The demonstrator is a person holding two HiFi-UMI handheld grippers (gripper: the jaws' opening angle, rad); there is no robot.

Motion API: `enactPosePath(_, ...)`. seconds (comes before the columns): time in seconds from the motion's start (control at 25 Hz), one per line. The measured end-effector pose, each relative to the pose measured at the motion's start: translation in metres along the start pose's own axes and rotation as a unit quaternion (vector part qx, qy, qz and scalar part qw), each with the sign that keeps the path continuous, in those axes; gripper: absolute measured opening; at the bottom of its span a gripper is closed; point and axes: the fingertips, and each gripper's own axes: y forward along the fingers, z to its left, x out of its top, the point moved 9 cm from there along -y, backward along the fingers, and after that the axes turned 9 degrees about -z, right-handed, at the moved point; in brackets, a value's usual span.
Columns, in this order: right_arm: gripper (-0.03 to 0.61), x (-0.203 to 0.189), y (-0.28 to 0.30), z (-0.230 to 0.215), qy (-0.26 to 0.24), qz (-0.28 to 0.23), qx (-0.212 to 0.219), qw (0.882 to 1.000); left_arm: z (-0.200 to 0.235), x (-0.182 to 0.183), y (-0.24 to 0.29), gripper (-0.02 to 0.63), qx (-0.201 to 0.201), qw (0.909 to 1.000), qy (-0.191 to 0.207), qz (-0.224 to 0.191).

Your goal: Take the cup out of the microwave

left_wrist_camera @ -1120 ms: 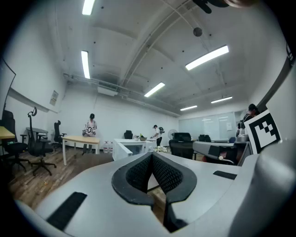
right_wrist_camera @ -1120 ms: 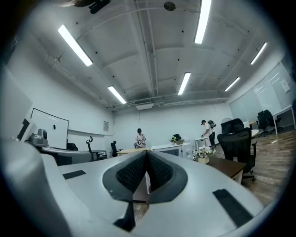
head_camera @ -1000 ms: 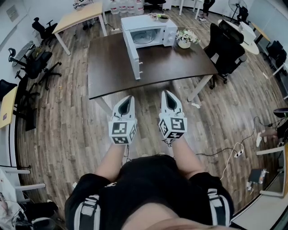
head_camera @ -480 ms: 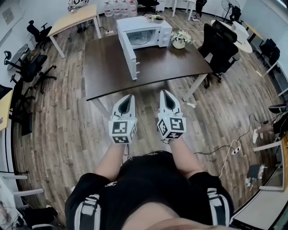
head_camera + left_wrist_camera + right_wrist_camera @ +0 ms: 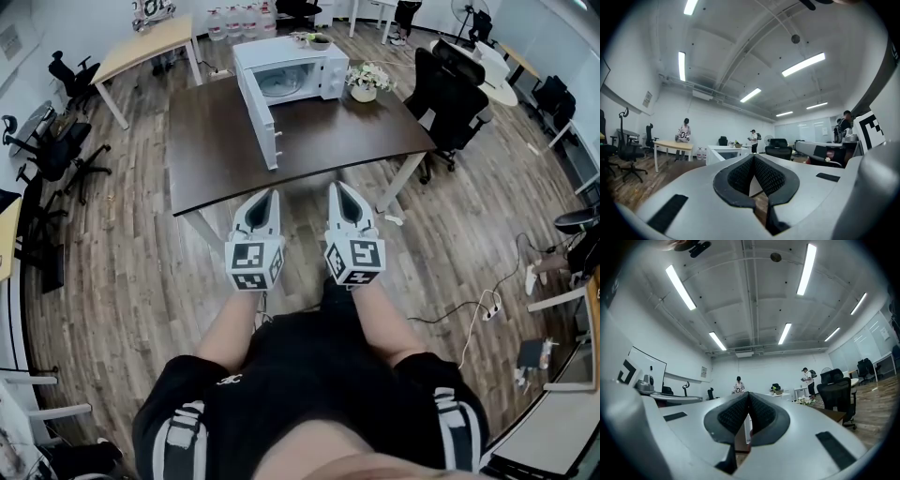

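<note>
Head view, microwave (image 5: 292,54) well beyond right hand-held gripper (image 5: 336,188)

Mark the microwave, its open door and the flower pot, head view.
microwave (image 5: 281,50), head view, white top panel.
microwave door (image 5: 259,119), head view, middle of the open door.
flower pot (image 5: 364,94), head view, the pot's side.

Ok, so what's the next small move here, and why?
Probably step up to the table and bring the right gripper toward the microwave. Its door stands open, but that gripper and the left gripper are shut, empty and well short of it. The cup can't be made out from here.
</note>
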Motion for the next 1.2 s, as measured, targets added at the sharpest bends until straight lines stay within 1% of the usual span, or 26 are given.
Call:
enactPosePath(0.2,-0.001,-0.011,0.028,-0.028,0.012,-0.003,-0.002,1.000,0.006,-0.006,0.036,0.002,-0.006,0.9998,0.018,-0.004)
enactPosePath(0.32,-0.001,-0.021,0.051,-0.043,0.008,-0.006,0.007,1.000,0.008,-0.011,0.063,0.002,-0.007,0.9996,0.026,-0.008)
enactPosePath(0.44,0.000,-0.036,0.085,-0.063,0.005,-0.007,0.022,1.000,0.008,-0.019,0.102,0.002,-0.008,0.9993,0.033,-0.015)
enactPosePath(0.56,-0.001,-0.058,0.133,-0.087,0.008,0.000,0.037,0.999,0.016,-0.033,0.149,0.002,-0.001,0.9994,0.032,-0.013)
enactPosePath(0.8,0.000,-0.094,0.239,-0.151,0.025,0.021,0.061,0.998,0.037,-0.060,0.262,0.002,0.028,0.9995,0.006,0.011)
enactPosePath(1.04,0.000,-0.123,0.344,-0.222,0.042,0.034,0.080,0.995,0.057,-0.074,0.380,0.002,0.059,0.9978,0.015,0.026)
enactPosePath(1.2,-0.001,-0.143,0.403,-0.256,0.058,0.044,0.099,0.992,0.072,-0.080,0.440,0.002,0.091,0.9951,0.020,0.033)
